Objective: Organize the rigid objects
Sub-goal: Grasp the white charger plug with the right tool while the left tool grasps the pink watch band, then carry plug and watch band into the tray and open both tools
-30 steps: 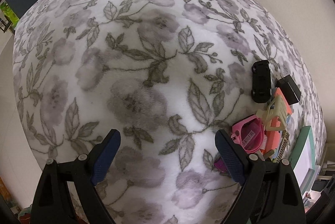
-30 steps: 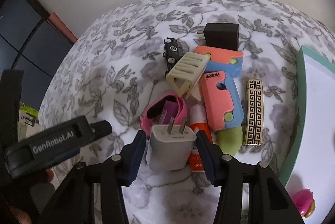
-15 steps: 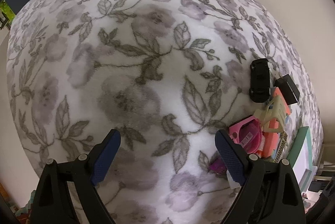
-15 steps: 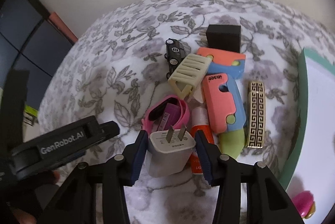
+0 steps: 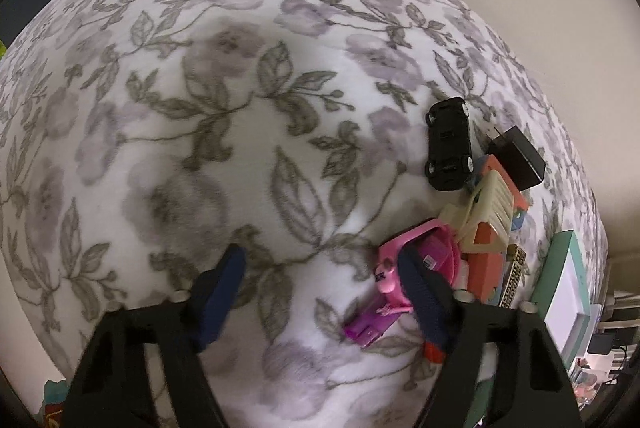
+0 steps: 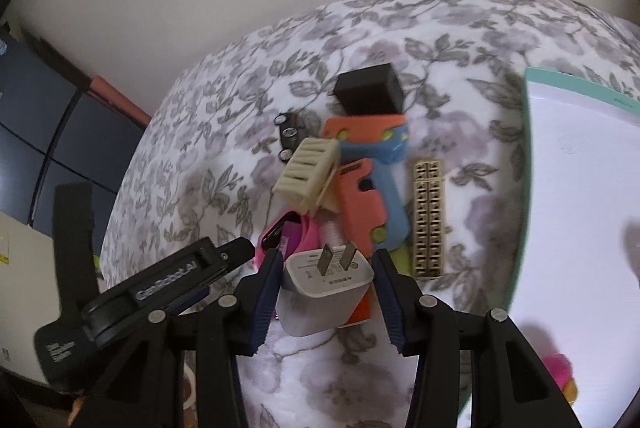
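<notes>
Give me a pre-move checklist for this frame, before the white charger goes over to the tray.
1. Right gripper clamped on the white charger: ok, both pads press its sides, prongs pointing away from the camera.
2. Charger clear of the pile: ok, it appears lifted off the floral cloth.
3. Landing spot in the green-rimmed tray: ok, its white floor is bare on the side nearest the pile.
4. Left gripper free: ok, jaws have just been closing, nothing between them yet.
5. Left gripper out of the path: ok, it sits on the far side from the tray.
6. Pile stable: cannot tell.
</notes>
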Action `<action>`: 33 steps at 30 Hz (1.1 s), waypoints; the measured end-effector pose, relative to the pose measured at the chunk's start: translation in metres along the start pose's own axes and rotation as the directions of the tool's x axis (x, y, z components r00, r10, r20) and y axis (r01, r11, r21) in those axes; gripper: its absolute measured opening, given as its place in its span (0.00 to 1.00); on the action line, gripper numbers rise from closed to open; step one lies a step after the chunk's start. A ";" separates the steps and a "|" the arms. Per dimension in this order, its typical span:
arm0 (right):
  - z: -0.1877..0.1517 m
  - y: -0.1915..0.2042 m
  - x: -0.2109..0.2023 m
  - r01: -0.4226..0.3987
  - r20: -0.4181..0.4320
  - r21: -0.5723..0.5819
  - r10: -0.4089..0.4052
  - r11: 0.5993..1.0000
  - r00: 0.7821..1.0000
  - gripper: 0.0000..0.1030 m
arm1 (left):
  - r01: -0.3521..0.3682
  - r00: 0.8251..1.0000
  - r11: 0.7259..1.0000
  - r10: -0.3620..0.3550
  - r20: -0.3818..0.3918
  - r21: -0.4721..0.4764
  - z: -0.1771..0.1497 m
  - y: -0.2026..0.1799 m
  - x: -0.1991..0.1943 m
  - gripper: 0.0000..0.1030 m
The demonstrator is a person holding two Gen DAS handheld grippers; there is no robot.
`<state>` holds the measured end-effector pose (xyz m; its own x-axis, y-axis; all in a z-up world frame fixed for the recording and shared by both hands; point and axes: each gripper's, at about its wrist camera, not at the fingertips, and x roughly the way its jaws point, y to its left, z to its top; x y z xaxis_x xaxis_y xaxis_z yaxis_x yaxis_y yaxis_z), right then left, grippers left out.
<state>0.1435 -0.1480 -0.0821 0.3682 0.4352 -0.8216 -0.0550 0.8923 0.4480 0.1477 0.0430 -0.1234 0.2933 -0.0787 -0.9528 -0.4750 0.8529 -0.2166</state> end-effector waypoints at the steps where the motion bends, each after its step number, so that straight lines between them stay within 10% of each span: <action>1: 0.001 -0.003 0.000 0.000 0.000 0.009 0.000 1.000 1.000 0.47 | 0.003 1.000 1.000 -0.003 0.003 0.004 0.001 -0.003 0.003 0.70; 15: 0.002 -0.024 0.004 0.000 -0.015 0.072 0.001 0.997 1.000 0.47 | -0.019 0.999 0.990 0.014 0.042 0.137 0.001 -0.038 0.019 0.43; 19: 0.001 -0.025 0.004 -0.003 -0.019 0.077 0.005 0.997 1.000 0.47 | 0.033 0.999 0.989 -0.036 0.019 0.144 -0.002 -0.037 0.017 0.15; 33: 0.003 -0.032 -0.022 -0.039 0.027 0.115 0.036 0.993 0.999 0.47 | 0.093 0.990 0.987 -0.105 0.090 0.128 -0.003 -0.025 -0.031 0.13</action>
<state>0.1401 -0.1860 -0.0772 0.3913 0.4633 -0.7951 0.0376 0.8552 0.5169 0.1484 0.0225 -0.0892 0.4153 -0.1209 -0.9016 -0.3358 0.9007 -0.2755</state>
